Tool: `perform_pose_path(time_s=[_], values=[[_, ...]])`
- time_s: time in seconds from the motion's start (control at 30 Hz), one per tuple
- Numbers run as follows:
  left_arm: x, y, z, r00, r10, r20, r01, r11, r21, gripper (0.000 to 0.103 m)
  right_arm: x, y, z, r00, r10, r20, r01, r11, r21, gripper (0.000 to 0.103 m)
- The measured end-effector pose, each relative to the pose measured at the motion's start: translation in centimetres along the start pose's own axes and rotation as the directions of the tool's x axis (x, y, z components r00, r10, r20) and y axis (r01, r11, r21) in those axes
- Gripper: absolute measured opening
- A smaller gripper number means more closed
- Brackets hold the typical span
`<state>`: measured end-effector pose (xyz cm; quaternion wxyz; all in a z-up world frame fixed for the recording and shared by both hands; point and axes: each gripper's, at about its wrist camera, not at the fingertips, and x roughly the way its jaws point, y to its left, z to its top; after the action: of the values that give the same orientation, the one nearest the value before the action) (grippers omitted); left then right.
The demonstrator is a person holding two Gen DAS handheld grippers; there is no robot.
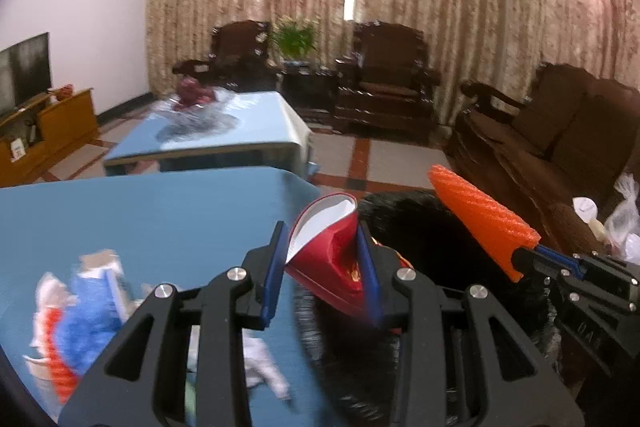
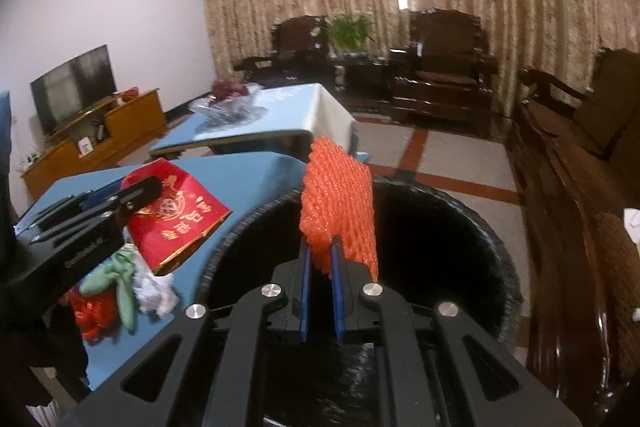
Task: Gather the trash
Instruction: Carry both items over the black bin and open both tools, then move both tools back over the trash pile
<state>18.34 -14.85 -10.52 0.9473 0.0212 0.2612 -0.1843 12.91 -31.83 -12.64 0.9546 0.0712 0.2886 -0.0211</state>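
- Left gripper (image 1: pixel 322 263): fingers pinch a crushed red paper box (image 1: pixel 332 255), light, creasing easily; held beside the worktop (image 1: pixel 160 211) edge
- Right gripper (image 2: pixel 320 291): fingers nearly closed on the lower edge of soft orange foam netting (image 2: pixel 338 215); hanging over the black bin (image 2: pixel 440 247); springy, feather-light

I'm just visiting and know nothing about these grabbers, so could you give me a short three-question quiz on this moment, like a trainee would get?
1. True or false: the right gripper holds an orange foam net above the black bin.
2. What does the left gripper hold? A) a green cloth B) a red paper box C) a plastic bottle
3. Fill in: the trash still left lies on the ____ table.

Key
1. True; the net hangs over the bin's opening.
2. B; the box is squeezed between the blue fingers.
3. Blue; crumpled paper and wrappers remain on it.
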Motion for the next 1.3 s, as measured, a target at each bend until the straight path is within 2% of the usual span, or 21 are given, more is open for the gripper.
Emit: perform_pose_path(time_s=[0.17,0.23,0.27,0.3,0.33,0.37,0.4,0.57,0.8,0.93,1.3], values=[[3.3,-2.0,-0.6,0.993,-0.075,-0.086,0.076,0.997,0.004,0.036,1.0,-2.0,-0.8,0.997,-0.062,-0.040,0.063,0.997,0.035,0.013],[4.3,-1.9,-1.0,0.988,-0.100,-0.120,0.099,0.995,-0.008,0.054,1.2,-2.4,-1.1,0.995,-0.083,-0.052,0.085,0.995,0.044,0.030],[4.5,-1.7,-1.1,0.986,-0.107,-0.127,0.106,0.994,-0.017,0.067,1.4,-2.9,-1.1,0.994,-0.095,-0.052,0.098,0.994,0.054,0.042],[4.6,-1.5,-1.3,0.987,-0.105,-0.125,0.103,0.994,-0.023,0.068,1.3,-3.1,-1.3,0.993,-0.104,-0.052,0.107,0.992,0.062,0.050],[4.5,-1.2,-1.4,0.987,-0.101,-0.123,0.099,0.995,-0.024,0.068,1.2,-3.3,-1.5,0.993,-0.109,-0.050,0.112,0.991,0.067,0.053],[4.4,-1.0,-1.4,0.988,-0.094,-0.123,0.092,0.995,-0.021,0.068,1.1,-3.3,-1.6,0.992,-0.113,-0.049,0.116,0.991,0.069,0.061],[4.2,-0.7,-1.4,0.989,-0.086,-0.123,0.084,0.996,-0.020,0.068,0.9,-3.2,-1.7,0.991,-0.124,-0.044,0.127,0.989,0.071,0.075],[1.8,1.6,-1.1,0.995,-0.015,-0.098,0.013,1.000,-0.016,0.077,0.1,-2.1,-1.0,0.989,-0.146,-0.014,0.147,0.986,0.083,0.097],[-2.8,6.8,-0.7,0.995,0.075,-0.067,-0.078,0.996,-0.039,0.083,-0.8,2.2,0.3,0.997,-0.075,0.014,0.074,0.995,0.072,0.097],[-5.2,9.5,-0.5,0.992,0.118,-0.054,-0.121,0.991,-0.053,0.083,-1.1,5.1,0.7,0.999,-0.018,0.031,0.016,0.998,0.056,0.097],[-10.0,15.7,-1.6,0.980,0.195,-0.042,-0.198,0.979,-0.052,0.083,-1.3,13.8,0.6,0.991,0.126,0.048,-0.125,0.992,-0.020,0.097]])
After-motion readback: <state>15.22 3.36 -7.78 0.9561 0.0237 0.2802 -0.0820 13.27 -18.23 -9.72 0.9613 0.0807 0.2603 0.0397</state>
